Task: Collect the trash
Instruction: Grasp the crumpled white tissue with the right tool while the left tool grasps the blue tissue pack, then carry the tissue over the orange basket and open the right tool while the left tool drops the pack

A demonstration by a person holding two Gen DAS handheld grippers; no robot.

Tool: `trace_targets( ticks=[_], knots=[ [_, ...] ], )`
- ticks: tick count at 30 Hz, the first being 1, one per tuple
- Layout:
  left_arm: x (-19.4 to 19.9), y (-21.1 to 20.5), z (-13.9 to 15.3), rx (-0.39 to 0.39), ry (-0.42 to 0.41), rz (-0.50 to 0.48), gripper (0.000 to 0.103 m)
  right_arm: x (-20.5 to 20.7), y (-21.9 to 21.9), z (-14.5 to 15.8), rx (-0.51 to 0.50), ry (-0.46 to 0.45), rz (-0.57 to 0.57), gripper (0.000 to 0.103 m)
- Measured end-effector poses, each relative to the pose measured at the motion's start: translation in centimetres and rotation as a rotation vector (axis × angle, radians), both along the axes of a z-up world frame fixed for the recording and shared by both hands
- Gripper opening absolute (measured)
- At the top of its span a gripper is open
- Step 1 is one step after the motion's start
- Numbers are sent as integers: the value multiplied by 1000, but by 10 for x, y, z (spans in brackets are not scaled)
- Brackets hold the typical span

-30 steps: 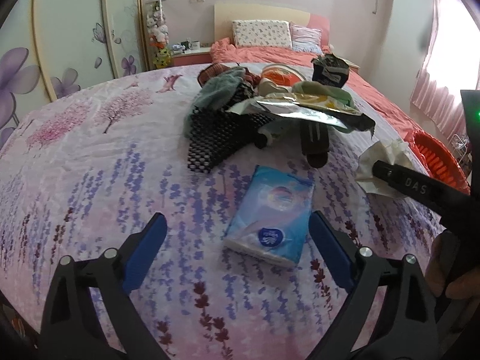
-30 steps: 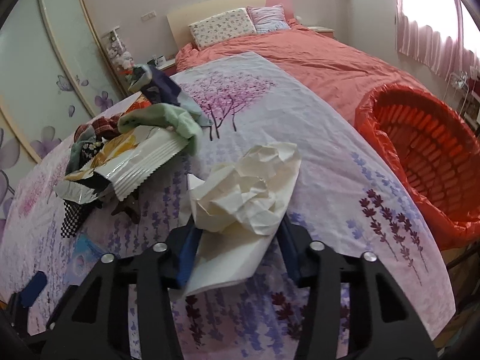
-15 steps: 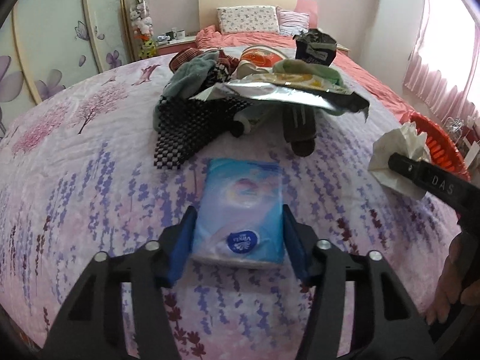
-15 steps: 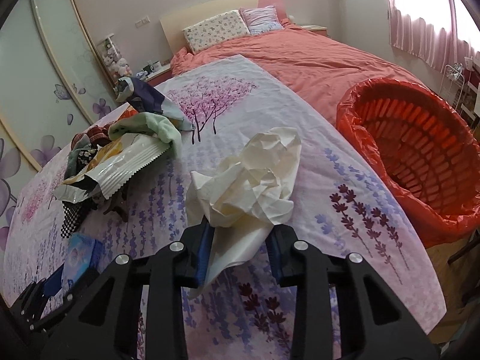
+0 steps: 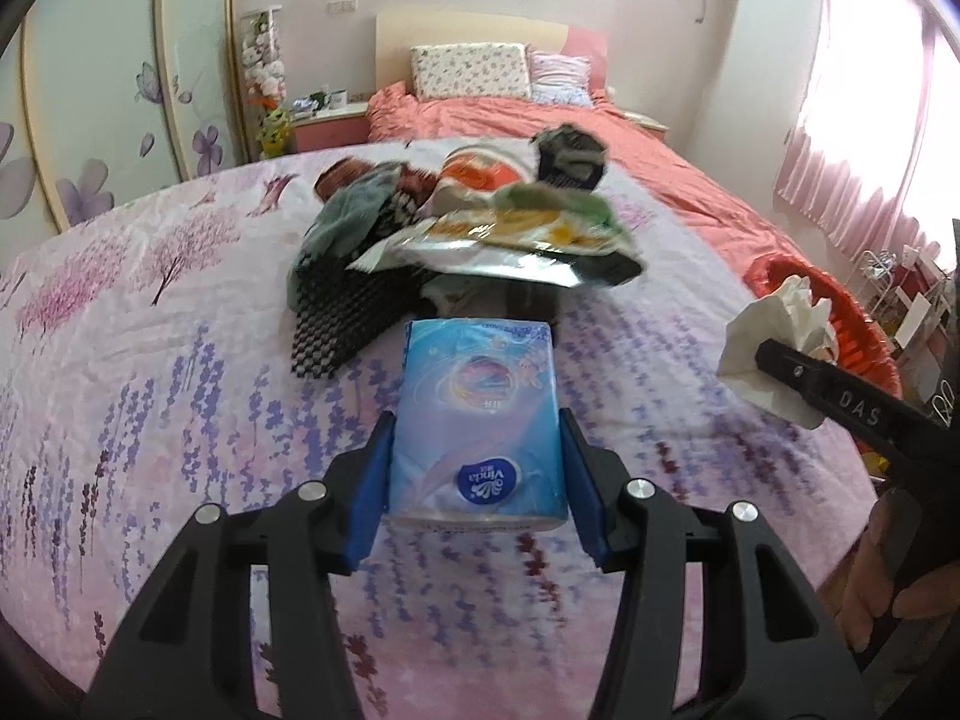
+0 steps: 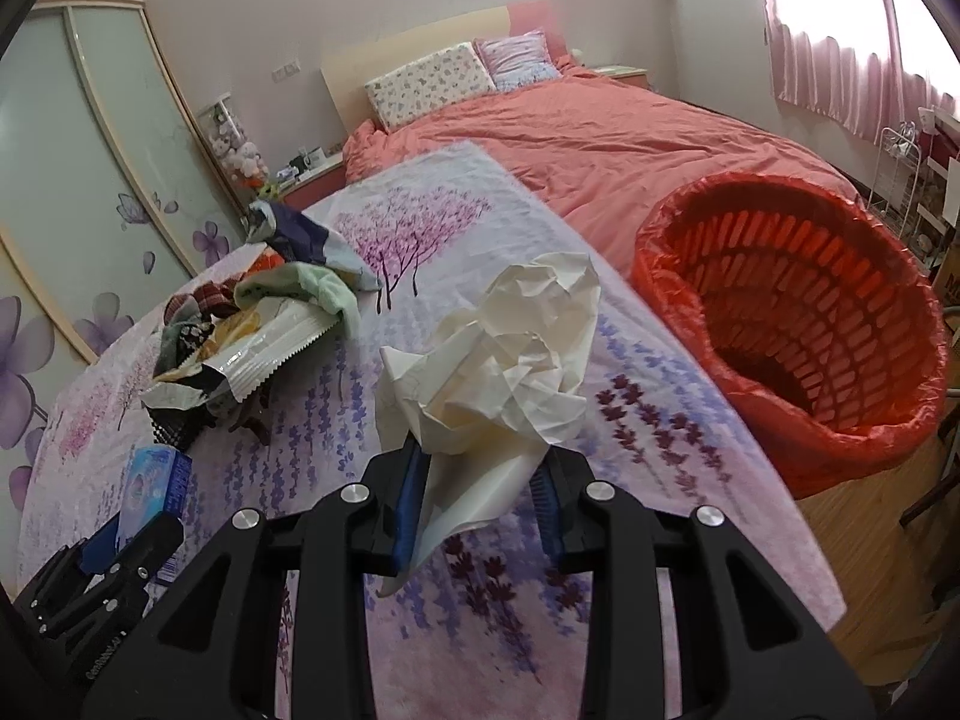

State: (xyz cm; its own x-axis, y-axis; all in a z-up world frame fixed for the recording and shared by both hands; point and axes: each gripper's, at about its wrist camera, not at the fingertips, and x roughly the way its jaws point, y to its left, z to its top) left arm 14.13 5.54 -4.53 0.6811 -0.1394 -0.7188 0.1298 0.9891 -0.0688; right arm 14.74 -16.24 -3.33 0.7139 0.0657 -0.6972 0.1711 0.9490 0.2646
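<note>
A blue tissue pack [image 5: 478, 414] sits between the blue pads of my left gripper [image 5: 478, 480], which is shut on it just above the flowered bedspread. My right gripper [image 6: 480, 498] is shut on a crumpled white paper wad [image 6: 510, 360], held over the bed's edge. That wad [image 5: 774, 336] and the right gripper's black finger show at the right of the left wrist view. The tissue pack [image 6: 153, 480] appears low left in the right wrist view. A red bin with a red liner [image 6: 798, 324] stands beside the bed, right of the wad.
A heap of clothes with a foil snack bag [image 5: 498, 246] lies mid-bed beyond the tissue pack; the same foil bag [image 6: 252, 354] shows left in the right wrist view. Pillows [image 5: 471, 69] lie at the headboard. A person's hand [image 5: 888, 576] grips the right gripper's handle.
My left gripper closed from wide open onto the tissue pack and lifted it slightly. My right gripper tightened on the paper wad and moved nearer the red bin.
</note>
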Motion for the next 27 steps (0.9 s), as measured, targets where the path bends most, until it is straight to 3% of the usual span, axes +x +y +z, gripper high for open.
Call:
trace_targets(
  ticks=[13, 27],
  knots=[
    [-9, -70, 43, -61, -72, -167, 51, -29, -60, 33, -11, -113, -98, 32],
    [37, -197, 61, -113, -97, -393, 52, -35, -147, 38, -29, -165, -255, 32]
  ],
)
